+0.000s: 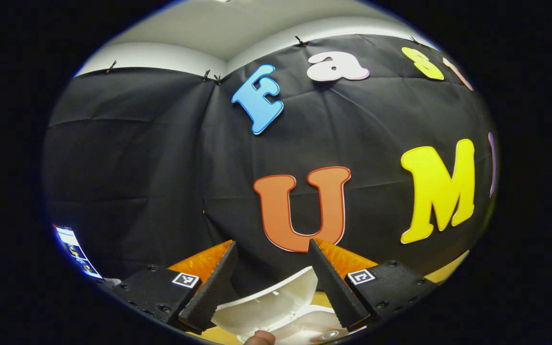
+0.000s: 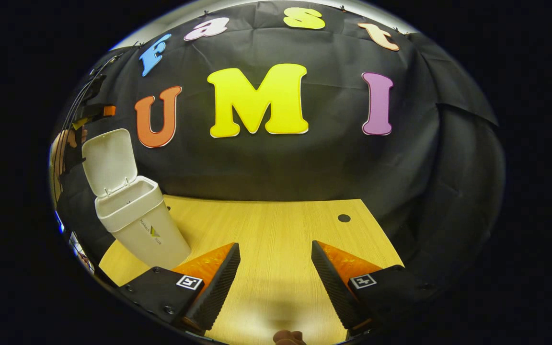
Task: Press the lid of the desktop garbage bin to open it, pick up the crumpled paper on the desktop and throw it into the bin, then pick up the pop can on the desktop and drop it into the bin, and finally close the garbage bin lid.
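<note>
Smooth plastic bin [image 2: 137, 225], wood-grain desktop [image 2: 276, 225]

White bin [image 2: 139, 215] stands on wooden table [image 2: 276, 230].

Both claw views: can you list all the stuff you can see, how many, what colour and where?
garbage bin: one, white, standing at the left side of the desk in the right gripper view.
lid: one, white, tipped up open behind the bin's mouth; in the left gripper view it sits just below and between the left claw's fingers.
desk: one, light wood, in front of the black cloth wall.
hole in the desk: one, dark, near the far right corner.
black cloth wall: one, black, behind the desk.
left claw: one, open, over the open bin.
right claw: one, open, holding nothing, above the bare desk.
</note>
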Motion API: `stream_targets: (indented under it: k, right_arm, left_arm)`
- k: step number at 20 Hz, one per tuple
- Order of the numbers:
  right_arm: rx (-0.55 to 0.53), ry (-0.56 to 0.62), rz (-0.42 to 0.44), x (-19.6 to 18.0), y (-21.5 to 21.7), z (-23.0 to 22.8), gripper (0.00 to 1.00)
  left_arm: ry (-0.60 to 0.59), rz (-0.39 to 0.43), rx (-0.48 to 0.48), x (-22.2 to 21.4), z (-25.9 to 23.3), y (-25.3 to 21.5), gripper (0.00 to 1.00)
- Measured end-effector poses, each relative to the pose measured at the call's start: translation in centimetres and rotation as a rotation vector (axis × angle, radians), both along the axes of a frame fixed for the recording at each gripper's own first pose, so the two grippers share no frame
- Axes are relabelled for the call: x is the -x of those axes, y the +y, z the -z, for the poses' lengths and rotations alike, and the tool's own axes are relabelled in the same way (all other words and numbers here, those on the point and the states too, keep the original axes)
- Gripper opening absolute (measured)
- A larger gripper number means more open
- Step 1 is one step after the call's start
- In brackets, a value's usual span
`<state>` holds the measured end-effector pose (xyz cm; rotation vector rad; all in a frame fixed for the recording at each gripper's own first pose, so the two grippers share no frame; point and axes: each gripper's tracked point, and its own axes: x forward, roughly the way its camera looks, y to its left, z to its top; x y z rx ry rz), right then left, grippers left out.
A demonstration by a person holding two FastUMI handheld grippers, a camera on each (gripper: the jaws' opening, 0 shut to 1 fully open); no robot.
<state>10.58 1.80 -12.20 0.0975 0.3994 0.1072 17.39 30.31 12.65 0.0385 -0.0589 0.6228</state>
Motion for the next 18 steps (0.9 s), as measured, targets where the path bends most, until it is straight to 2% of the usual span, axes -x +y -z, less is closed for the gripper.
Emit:
stream_targets:
  k: [4, 11, 13, 18]
  right_arm:
    - [0.003, 0.03, 0.005, -0.7, -0.5, 1.0, 0.95]
    - [0.024, 0.038, -0.015, -1.3, -1.5, 1.6, 0.95]
    - [0.032, 0.042, -0.011, -1.5, -2.1, 1.9, 0.95]
    - [0.021, 0.037, -0.019, -1.6, -3.3, 2.3, 0.95]
  left_arm:
    - [0.027, -0.083, 0.084, -1.2, 0.7, 2.3, 0.96]
    - [0.141, -0.192, 0.242, -2.0, 5.5, 4.4, 0.97]
    - [0.131, -0.194, 0.275, -2.2, 5.9, 4.3, 0.97]
    - [0.128, -0.203, 0.281, -1.9, 5.4, 3.5, 0.98]
